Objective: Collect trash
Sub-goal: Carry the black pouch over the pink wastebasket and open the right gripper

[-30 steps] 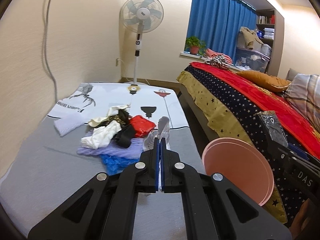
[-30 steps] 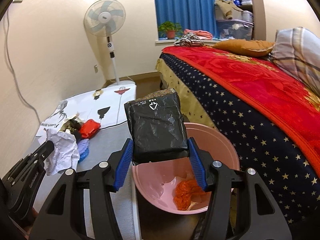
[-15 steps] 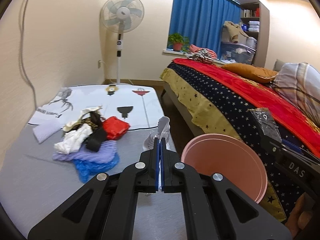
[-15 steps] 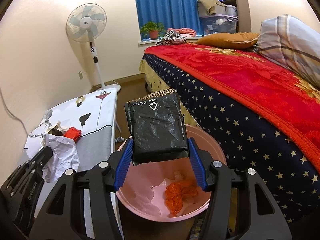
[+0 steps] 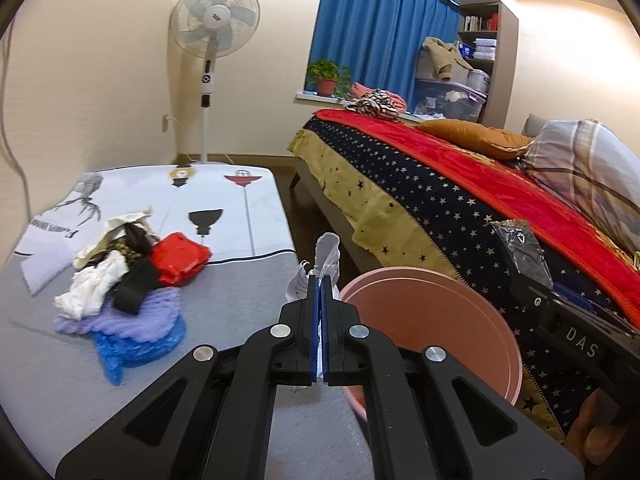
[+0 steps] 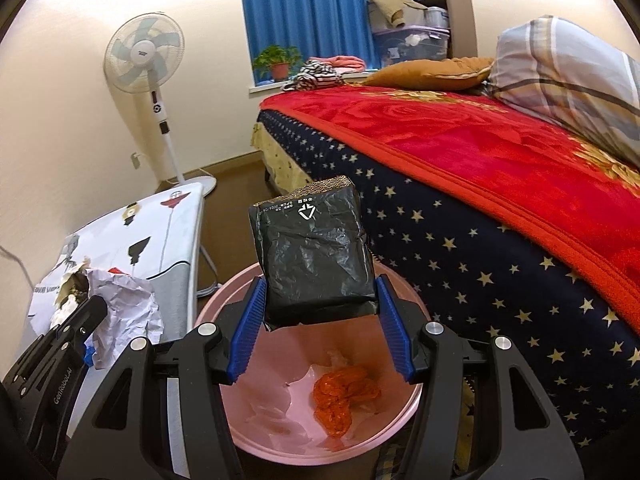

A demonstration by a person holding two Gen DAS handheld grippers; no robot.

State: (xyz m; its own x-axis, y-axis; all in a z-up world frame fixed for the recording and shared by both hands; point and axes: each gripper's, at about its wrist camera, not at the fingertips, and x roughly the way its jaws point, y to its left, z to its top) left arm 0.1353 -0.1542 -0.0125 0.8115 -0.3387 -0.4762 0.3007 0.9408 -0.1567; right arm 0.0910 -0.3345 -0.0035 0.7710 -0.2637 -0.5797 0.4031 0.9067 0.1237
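Bedroom clutter surrounds a low table [image 5: 224, 304] beside a bed [image 6: 500, 184] with a red and starred cover. Above the pink bin [image 6: 276, 436], the right gripper [image 6: 320, 320] clamps a black crinkled packet [image 6: 316, 256] by its near end; its long axis runs up and away, the gold-patterned seal and white arrow mark at the far top. An orange wrapper [image 6: 344, 396] lies in the bin. The left gripper [image 5: 320, 320], jaws nearly together, pinches crumpled white paper [image 5: 326, 256] that sticks up past its tips, just left of the bin's rim. More trash [image 5: 128, 276] sits piled on the table's left.
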